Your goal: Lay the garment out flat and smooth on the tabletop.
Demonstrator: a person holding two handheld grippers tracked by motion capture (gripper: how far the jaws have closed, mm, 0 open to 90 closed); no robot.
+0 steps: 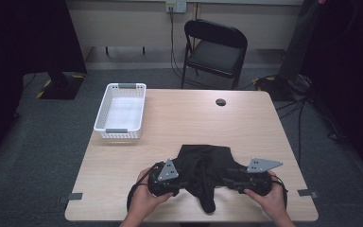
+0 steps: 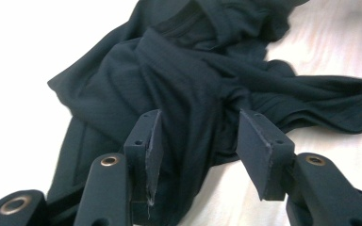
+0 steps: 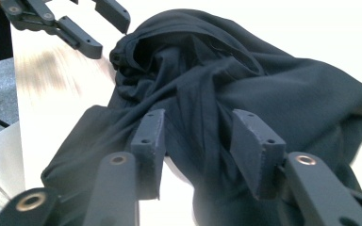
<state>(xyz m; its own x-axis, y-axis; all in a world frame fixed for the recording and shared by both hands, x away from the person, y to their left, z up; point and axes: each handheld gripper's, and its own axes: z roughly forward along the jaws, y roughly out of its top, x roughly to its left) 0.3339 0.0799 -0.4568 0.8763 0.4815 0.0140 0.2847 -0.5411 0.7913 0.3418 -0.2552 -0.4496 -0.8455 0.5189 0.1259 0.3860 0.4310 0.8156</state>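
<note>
A crumpled black garment (image 1: 204, 168) lies near the table's front edge, one end hanging over it. My left gripper (image 1: 182, 182) sits at the cloth's left side and my right gripper (image 1: 227, 180) at its right side, each held by a hand. In the left gripper view the garment (image 2: 193, 80) lies bunched between and beyond the open jaws of the left gripper (image 2: 199, 141). In the right gripper view the garment (image 3: 226, 89) spreads under the open right gripper (image 3: 200, 141), and the left gripper's fingers (image 3: 70, 28) show at top left.
A white plastic basket (image 1: 121, 111) stands at the table's (image 1: 179, 118) back left. A dark round cable port (image 1: 221, 101) sits near the far edge. A black folding chair (image 1: 215, 47) stands behind the table. Cables lie on the floor at the right.
</note>
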